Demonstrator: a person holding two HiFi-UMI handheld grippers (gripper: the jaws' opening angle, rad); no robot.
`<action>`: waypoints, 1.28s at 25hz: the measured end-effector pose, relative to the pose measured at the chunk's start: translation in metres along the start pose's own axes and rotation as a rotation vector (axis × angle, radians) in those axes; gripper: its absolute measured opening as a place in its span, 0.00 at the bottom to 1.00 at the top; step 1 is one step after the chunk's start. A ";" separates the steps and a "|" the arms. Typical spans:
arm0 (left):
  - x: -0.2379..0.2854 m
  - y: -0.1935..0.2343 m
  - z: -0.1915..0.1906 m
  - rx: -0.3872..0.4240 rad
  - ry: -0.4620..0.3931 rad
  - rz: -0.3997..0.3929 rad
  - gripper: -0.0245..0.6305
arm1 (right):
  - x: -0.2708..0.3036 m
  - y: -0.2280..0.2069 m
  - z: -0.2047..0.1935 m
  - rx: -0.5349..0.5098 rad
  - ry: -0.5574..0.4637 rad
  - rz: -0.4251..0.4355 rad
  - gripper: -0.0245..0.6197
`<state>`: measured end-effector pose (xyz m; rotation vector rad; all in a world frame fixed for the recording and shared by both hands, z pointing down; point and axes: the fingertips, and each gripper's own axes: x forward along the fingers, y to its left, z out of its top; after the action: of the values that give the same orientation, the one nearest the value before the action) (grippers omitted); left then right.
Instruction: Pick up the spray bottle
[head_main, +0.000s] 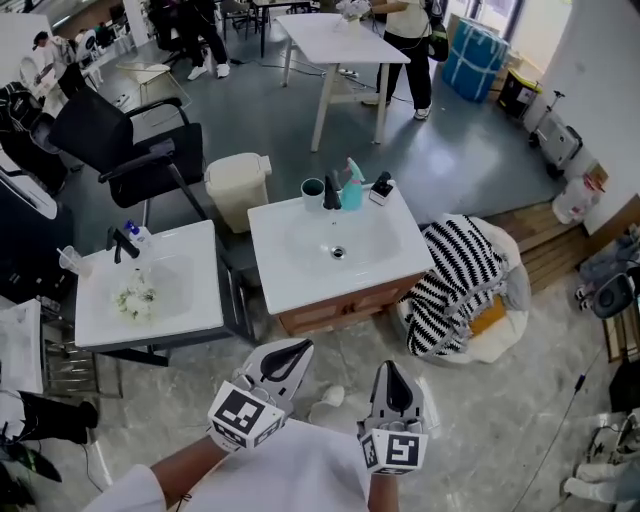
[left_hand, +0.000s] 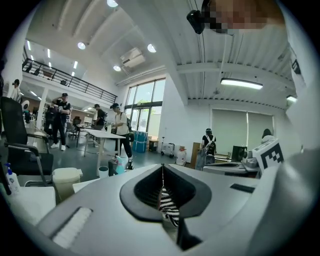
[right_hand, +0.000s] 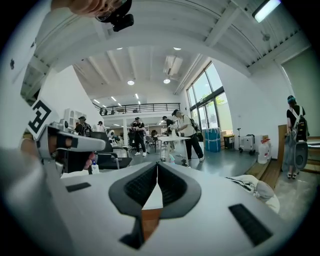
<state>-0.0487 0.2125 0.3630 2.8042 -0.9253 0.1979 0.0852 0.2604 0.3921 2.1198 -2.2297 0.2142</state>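
Observation:
The teal spray bottle (head_main: 351, 185) stands upright at the back rim of the middle white sink (head_main: 400, 262), next to the black faucet (head_main: 332, 192). It shows small and far off in the left gripper view (left_hand: 119, 164) and in the right gripper view (right_hand: 171, 158). Both grippers hang low in the head view, well short of the sink's front edge. My left gripper (head_main: 291, 355) is shut with nothing in it, its tips meeting (left_hand: 162, 165). My right gripper (head_main: 391, 373) is shut and empty too (right_hand: 157, 164).
A teal cup (head_main: 312, 189) and a small black item (head_main: 381, 187) flank the bottle. A second sink (head_main: 195, 300) stands at the left, with a beige bin (head_main: 236, 185) behind. A striped cloth on a cushion (head_main: 460, 270) lies right of the cabinet. People stand by a far table (head_main: 335, 40).

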 end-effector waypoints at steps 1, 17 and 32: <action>0.011 0.001 0.004 0.002 -0.001 0.008 0.05 | 0.009 -0.009 0.006 -0.003 -0.008 0.009 0.05; 0.111 0.044 0.009 -0.023 0.046 0.090 0.05 | 0.118 -0.071 0.019 0.025 0.009 0.124 0.05; 0.202 0.155 0.044 -0.041 0.029 0.011 0.05 | 0.256 -0.083 0.058 0.004 0.001 0.052 0.05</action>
<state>0.0228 -0.0357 0.3767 2.7522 -0.9282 0.2187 0.1572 -0.0050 0.3752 2.0645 -2.2880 0.2225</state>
